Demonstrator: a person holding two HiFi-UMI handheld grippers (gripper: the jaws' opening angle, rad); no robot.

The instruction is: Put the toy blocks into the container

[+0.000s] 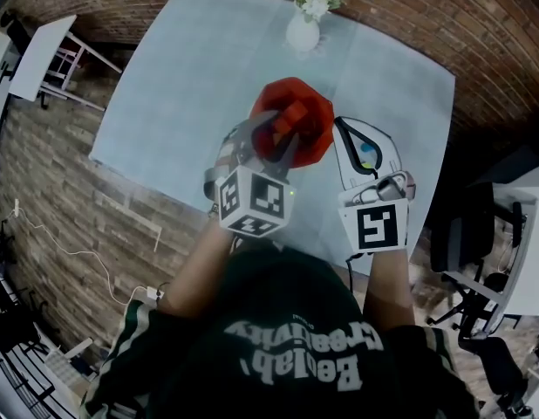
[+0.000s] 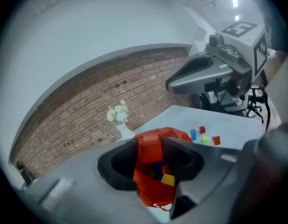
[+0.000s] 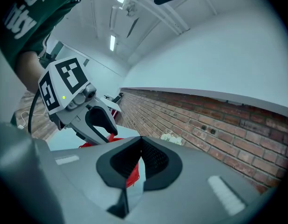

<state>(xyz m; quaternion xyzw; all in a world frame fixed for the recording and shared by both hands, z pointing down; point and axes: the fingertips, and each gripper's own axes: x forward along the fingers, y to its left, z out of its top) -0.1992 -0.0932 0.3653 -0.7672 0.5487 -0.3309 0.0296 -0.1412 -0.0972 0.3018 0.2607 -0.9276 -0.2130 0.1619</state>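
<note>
A soft red container (image 1: 311, 122) stands mid-table with its mouth open. In the left gripper view blue and yellow blocks (image 2: 163, 175) lie inside it. My left gripper (image 1: 283, 140) hangs over the container's near rim, shut on a red block (image 2: 148, 150) that fills the gap between its jaws. Right of the container my right gripper (image 1: 346, 133) hovers above the table. Its jaws (image 3: 139, 146) meet at the tips with nothing between them. Several loose blocks lie beyond it: a blue cylinder (image 2: 193, 134), a green one (image 2: 205, 139) and two red ones (image 2: 216, 140).
A white vase of flowers (image 1: 304, 26) stands at the far edge of the pale table (image 1: 200, 77). The floor around is brick-patterned. A white desk (image 1: 41, 55) stands far left, and dark chairs (image 1: 466, 234) stand right of the table.
</note>
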